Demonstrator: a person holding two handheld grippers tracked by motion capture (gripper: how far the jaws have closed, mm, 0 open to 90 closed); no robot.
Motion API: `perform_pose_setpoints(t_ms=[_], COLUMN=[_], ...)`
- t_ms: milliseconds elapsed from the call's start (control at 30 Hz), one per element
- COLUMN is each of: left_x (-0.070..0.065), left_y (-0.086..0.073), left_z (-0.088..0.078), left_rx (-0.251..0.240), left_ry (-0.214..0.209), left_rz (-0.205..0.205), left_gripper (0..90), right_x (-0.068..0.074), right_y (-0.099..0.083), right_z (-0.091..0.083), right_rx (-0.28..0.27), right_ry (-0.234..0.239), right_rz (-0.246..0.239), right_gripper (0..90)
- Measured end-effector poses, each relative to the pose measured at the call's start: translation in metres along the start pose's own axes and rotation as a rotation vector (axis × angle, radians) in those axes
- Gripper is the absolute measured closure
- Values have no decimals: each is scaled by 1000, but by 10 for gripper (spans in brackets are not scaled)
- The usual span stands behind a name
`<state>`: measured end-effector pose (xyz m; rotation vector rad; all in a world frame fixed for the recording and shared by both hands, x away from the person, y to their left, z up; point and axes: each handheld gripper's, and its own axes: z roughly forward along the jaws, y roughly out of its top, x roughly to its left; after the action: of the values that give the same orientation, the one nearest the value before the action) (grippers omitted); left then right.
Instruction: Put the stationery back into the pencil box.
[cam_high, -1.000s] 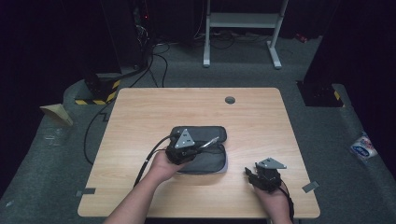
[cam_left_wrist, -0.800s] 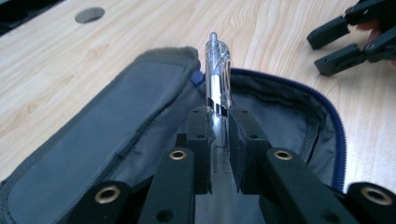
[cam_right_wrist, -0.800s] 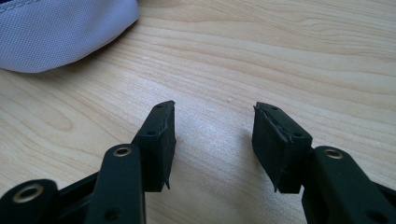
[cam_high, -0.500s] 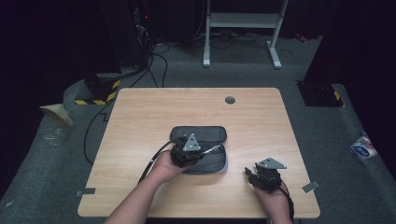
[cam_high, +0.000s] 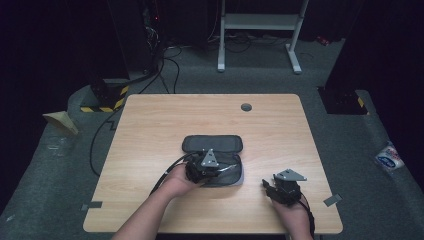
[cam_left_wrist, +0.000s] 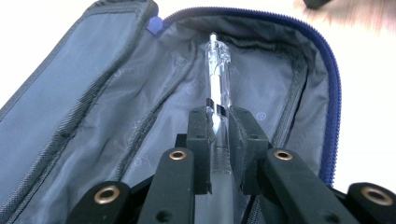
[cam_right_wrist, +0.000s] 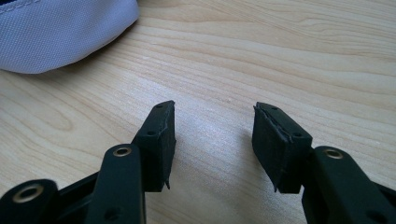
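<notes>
Over the open pouch (cam_left_wrist: 116, 116), left tongs (cam_left_wrist: 218, 126) clamp a pen (cam_left_wrist: 218, 88).

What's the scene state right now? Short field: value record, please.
surface: wooden table
case: open grey pencil case, lid folded back, blue zipper edge
pen: clear pen over the case's open interior
left gripper: shut on the pen, above the case
right gripper: open, holding nothing, over bare table to the right of the case
table extras: round grey grommet near the far edge
</notes>
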<state>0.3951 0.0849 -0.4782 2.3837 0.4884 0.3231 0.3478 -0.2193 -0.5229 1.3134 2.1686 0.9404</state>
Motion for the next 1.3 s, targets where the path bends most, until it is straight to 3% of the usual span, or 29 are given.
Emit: perform_pose_setpoints(t_ms=[167, 767, 1067, 1167, 1300], left_x=[-1, 11, 15, 16, 18], left_y=[1, -4, -8, -9, -11], left_z=[-1, -16, -23, -25, -30], left_rx=[2, -91, -117, -126, -153], left_ry=[11, 75, 116, 132, 150], left_rz=[-7, -141, -181, -201, -235], left_gripper=[764, 720, 586, 496, 447], right_x=[0, 0, 0, 0, 0], right_y=[0, 0, 0, 0, 0], right_z=[0, 0, 0, 0, 0], right_rx=[0, 0, 0, 0, 0], right_ry=[0, 0, 0, 0, 0], right_rz=[0, 0, 0, 0, 0], right_gripper=[490, 490, 490, 490, 490])
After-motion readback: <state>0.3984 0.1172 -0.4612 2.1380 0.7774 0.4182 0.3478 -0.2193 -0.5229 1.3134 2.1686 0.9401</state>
